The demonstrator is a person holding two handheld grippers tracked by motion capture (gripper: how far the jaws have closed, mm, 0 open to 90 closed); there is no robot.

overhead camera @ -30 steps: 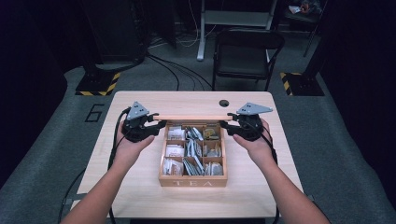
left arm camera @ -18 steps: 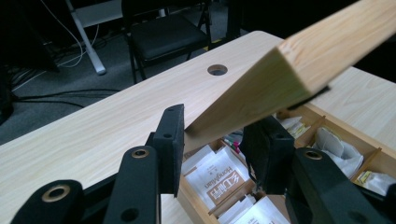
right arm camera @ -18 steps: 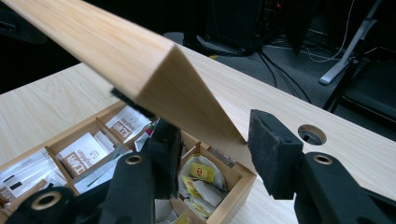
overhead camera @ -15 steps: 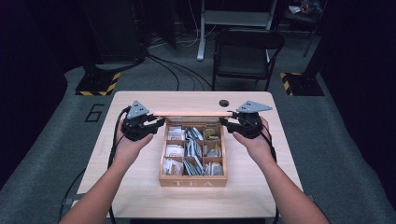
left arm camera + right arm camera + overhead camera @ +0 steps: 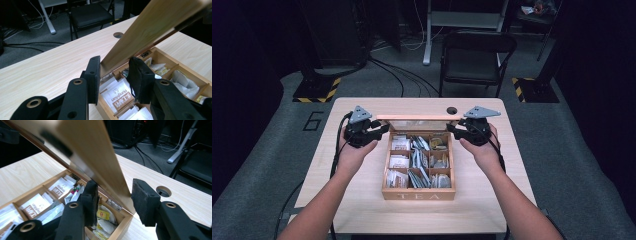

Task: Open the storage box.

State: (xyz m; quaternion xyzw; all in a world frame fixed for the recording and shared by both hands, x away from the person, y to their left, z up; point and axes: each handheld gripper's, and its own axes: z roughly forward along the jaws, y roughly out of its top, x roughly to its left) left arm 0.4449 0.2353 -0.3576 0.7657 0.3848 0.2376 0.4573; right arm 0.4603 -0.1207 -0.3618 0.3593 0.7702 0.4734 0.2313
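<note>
Your pale wooden table (image 5: 362, 200) carries one thing that matters: the square wooden tea box (image 5: 418, 191) with "TEA" on its near face, sitting at the middle of the top. Its compartments are in plain sight, packed with paper tea sachets (image 5: 119, 96) — white packets on the left, mixed coloured ones toward the far right corner.

The box's flat wooden hinged lid (image 5: 418, 118) stands raised along the far edge, tilted rather than laid back flat; from above you see it nearly edge-on as a thin strip between your two hands. A small metal hinge (image 5: 113, 204) shows at the far right corner, where lid meets box.

Your left gripper (image 5: 379, 127) is at the lid's left end. In the left gripper view its jaws stand spread, with the lid's end edge between them — it looks close to the left pad (image 5: 93, 75), but I can't tell whether it touches. Your right gripper (image 5: 456, 128) mirrors this at the right end: jaws parted, the lid's edge between them and a clear gap on the side of the right pad (image 5: 145, 201).

As I judge it, the lid is up but neither gripper pinches it. Whether you swing it fully back or bring it down, both ends need guiding together so that the hinges don't twist.
</note>
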